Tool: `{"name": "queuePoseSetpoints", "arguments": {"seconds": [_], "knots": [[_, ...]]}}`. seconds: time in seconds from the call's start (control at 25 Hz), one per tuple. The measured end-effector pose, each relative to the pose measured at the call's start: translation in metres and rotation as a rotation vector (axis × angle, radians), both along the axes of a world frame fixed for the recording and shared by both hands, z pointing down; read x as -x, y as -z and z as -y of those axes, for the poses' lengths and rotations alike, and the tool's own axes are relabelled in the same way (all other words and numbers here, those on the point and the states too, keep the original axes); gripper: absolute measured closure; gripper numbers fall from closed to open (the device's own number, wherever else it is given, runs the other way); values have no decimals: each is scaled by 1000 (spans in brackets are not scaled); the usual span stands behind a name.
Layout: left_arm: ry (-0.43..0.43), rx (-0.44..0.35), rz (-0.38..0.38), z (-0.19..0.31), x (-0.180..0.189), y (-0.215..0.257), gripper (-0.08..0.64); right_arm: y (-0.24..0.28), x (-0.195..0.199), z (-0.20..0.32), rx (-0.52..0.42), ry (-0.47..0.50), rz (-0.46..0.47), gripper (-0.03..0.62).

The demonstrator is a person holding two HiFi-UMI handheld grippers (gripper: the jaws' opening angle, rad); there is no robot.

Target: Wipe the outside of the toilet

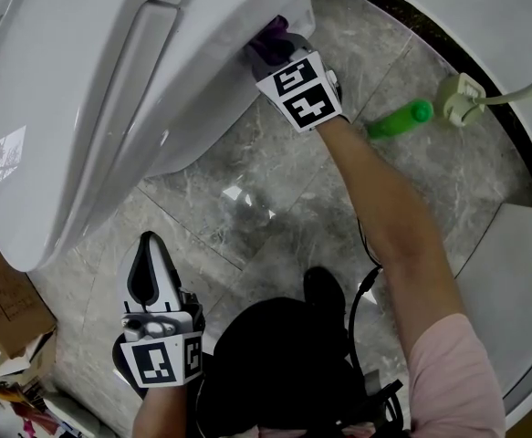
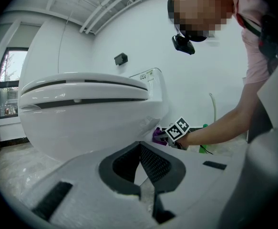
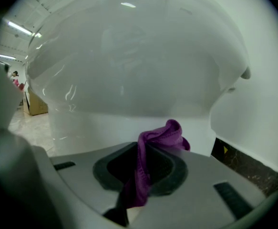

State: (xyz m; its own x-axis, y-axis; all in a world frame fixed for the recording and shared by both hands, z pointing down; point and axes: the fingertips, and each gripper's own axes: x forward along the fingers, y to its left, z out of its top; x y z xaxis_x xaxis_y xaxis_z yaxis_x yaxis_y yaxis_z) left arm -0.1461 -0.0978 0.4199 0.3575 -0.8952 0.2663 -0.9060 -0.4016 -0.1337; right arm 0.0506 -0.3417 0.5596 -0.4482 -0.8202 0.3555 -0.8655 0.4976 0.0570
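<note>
A white toilet fills the upper left of the head view, lid down. My right gripper reaches under its rear side, shut on a purple cloth pressed close to the porcelain. In the right gripper view the purple cloth bunches out between the jaws in front of the toilet's bowl. My left gripper hangs low over the floor near the toilet's front, jaws shut and empty. From the left gripper view I see the toilet side-on and the right gripper with the cloth behind it.
A green bottle lies on the grey marble floor to the right of my right arm. A white hose fitting sits beside it. Cardboard boxes stand at the lower left. A curved white base borders the right.
</note>
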Motion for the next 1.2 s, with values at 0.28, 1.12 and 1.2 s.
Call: {"name": "queuePoseSetpoints", "arguments": {"seconds": [0.28, 1.12, 1.2], "knots": [[5, -8, -4, -4, 6, 2, 552, 3, 18, -10, 2, 19, 17, 535], [53, -39, -12, -22, 28, 10, 552, 5, 72, -44, 12, 102, 56, 535], [56, -39, -15, -23, 30, 10, 552, 5, 78, -47, 13, 111, 60, 535]]}}
